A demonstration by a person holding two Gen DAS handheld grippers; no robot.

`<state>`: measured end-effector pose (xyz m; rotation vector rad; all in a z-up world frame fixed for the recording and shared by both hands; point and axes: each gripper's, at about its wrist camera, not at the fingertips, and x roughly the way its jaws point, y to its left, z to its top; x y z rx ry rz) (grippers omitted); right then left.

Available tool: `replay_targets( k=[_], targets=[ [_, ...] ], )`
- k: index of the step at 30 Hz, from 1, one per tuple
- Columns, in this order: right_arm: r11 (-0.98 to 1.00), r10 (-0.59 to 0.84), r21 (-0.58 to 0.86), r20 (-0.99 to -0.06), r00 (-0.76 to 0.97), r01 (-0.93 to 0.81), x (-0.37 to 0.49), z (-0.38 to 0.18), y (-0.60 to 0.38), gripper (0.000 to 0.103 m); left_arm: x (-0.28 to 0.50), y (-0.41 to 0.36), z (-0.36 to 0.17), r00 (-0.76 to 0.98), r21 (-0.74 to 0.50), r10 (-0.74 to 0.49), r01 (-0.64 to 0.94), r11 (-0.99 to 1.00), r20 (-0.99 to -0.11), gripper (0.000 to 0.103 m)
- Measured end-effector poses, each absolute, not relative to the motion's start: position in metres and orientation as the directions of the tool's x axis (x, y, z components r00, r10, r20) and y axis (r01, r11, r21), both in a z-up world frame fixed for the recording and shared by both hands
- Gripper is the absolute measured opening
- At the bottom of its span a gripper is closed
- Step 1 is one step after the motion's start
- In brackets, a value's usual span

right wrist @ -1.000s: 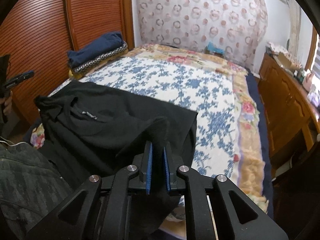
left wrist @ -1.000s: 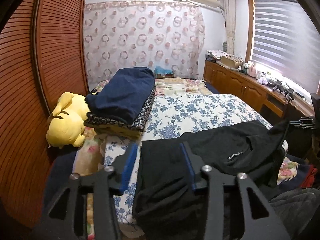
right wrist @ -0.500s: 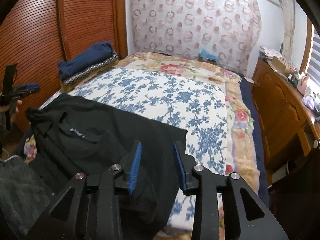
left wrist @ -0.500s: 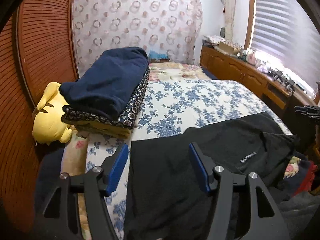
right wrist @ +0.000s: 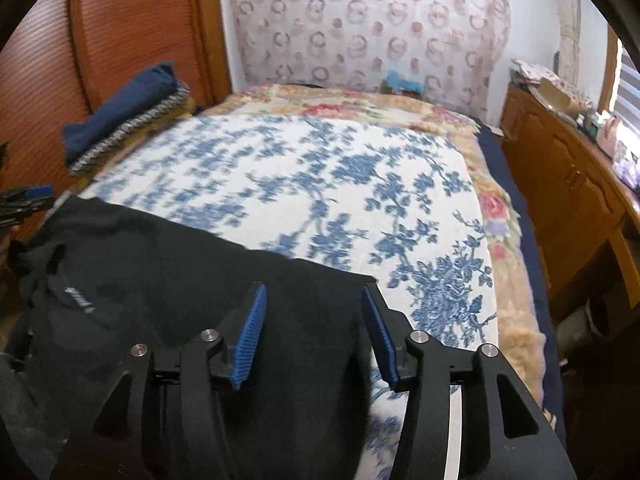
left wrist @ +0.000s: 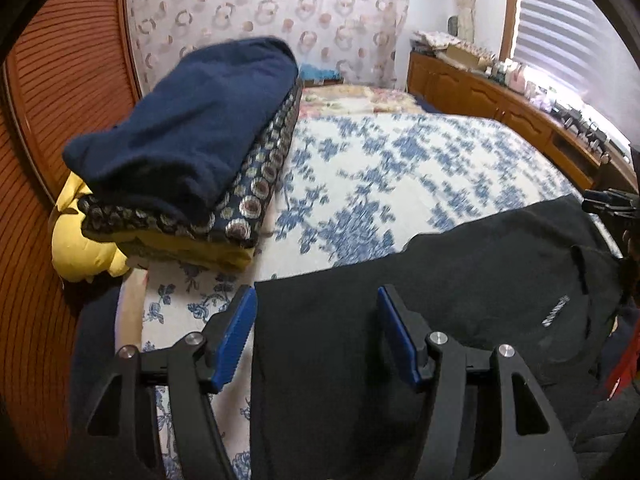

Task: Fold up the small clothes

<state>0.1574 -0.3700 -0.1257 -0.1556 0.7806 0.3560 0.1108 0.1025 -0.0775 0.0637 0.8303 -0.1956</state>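
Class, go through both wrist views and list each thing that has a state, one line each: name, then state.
Left hand-held gripper: open, holding nothing.
Right hand-held gripper: open, holding nothing.
Black garment: spread on the bed's near edge, partly rumpled at its collar end.
Navy blanket: folded, on top of a stack.
Patterned blanket: folded, under the navy one.
Window blind: lowered.

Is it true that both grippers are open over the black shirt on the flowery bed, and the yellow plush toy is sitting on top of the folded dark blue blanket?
Not quite. The yellow plush toy lies beside and below the stack, not on top; the folded dark blue blanket is the top layer, as the left wrist view shows. The left gripper and right gripper are open over the black shirt.
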Motion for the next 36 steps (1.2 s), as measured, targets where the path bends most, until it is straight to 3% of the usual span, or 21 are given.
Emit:
replay_targets(
  k=[13,18,25,26,27,33,36],
  targets=[
    [0.942,0.258,0.041,-0.724,0.640,-0.334,0.171,-0.152,-0.383,0.058,0.119,0.115,-0.108,0.610,-0.046,-0.131,0.154,0.987,-0.781,0.063],
    [0.940,0.266,0.046,-0.720,0.641,-0.338,0.171,-0.152,-0.383,0.059,0.122,0.115,-0.109,0.614,-0.040,-0.123,0.147,0.988,-0.780,0.072],
    [0.940,0.265,0.045,-0.720,0.641,-0.338,0.171,-0.153,-0.383,0.059,0.125,0.115,-0.108,0.607,-0.038,-0.123,0.152,0.988,-0.785,0.074],
    [0.940,0.266,0.046,-0.720,0.641,-0.338,0.171,-0.153,-0.383,0.059,0.125,0.116,-0.108,0.607,-0.041,-0.128,0.154,0.987,-0.784,0.072],
    [0.940,0.266,0.047,-0.720,0.641,-0.338,0.171,-0.153,-0.384,0.059,0.124,0.115,-0.108,0.610,-0.045,-0.135,0.161,0.986,-0.781,0.061],
    [0.931,0.287,0.054,-0.719,0.633,-0.361,0.170,-0.153,-0.383,0.059,0.124,0.112,-0.105,0.604,-0.057,-0.170,0.201,0.978,-0.779,0.036],
    [0.922,0.293,0.037,-0.720,0.630,-0.386,0.169,-0.152,-0.377,0.046,0.125,0.112,-0.103,0.595,-0.070,-0.181,0.205,0.976,-0.783,0.022]
  ],
)
